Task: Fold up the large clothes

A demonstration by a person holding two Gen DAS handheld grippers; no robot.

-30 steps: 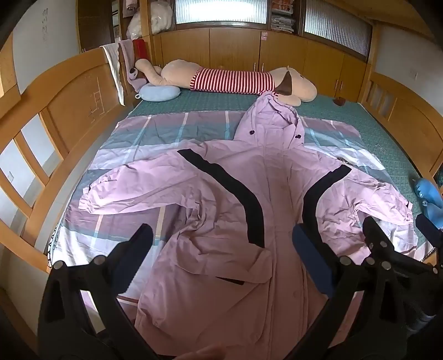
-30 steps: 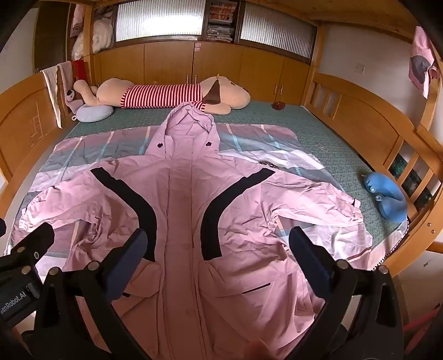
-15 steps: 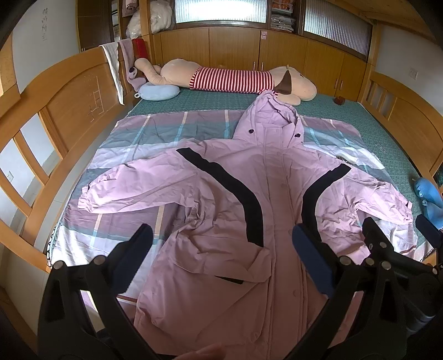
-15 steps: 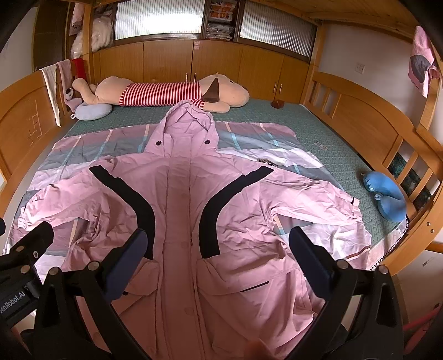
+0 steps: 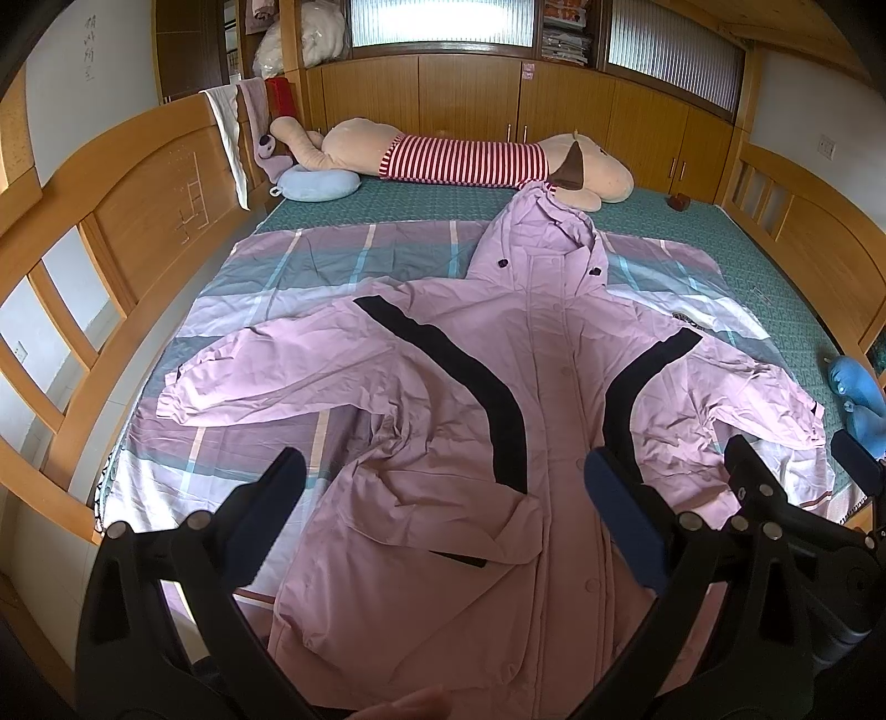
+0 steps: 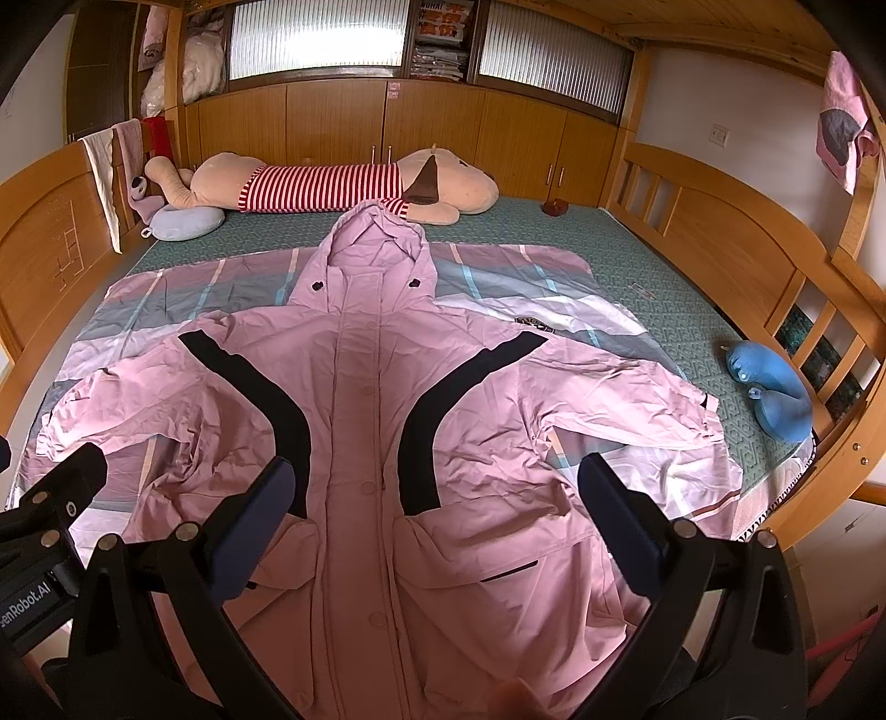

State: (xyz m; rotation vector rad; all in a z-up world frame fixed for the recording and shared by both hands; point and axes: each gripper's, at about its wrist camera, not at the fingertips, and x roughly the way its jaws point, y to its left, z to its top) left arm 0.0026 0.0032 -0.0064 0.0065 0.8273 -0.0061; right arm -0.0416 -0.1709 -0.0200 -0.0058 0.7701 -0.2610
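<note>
Pink coat (image 6: 360, 443) lies face up on striped sheet (image 6: 498, 288), sleeves spread, hood toward plush dog (image 6: 343, 185). Wooden rails (image 6: 720, 243) close in both sides of the bed; bare green mattress (image 6: 637, 255) beyond the sheet. Left gripper (image 5: 443, 493) and right gripper (image 6: 437, 487) hover over the hem, jaws wide apart, empty. Coat hem cut off behind grippers. Side label reads "enRobot.AI" (image 6: 30, 601). Wall writing (image 5: 88, 47) illegible.
</note>
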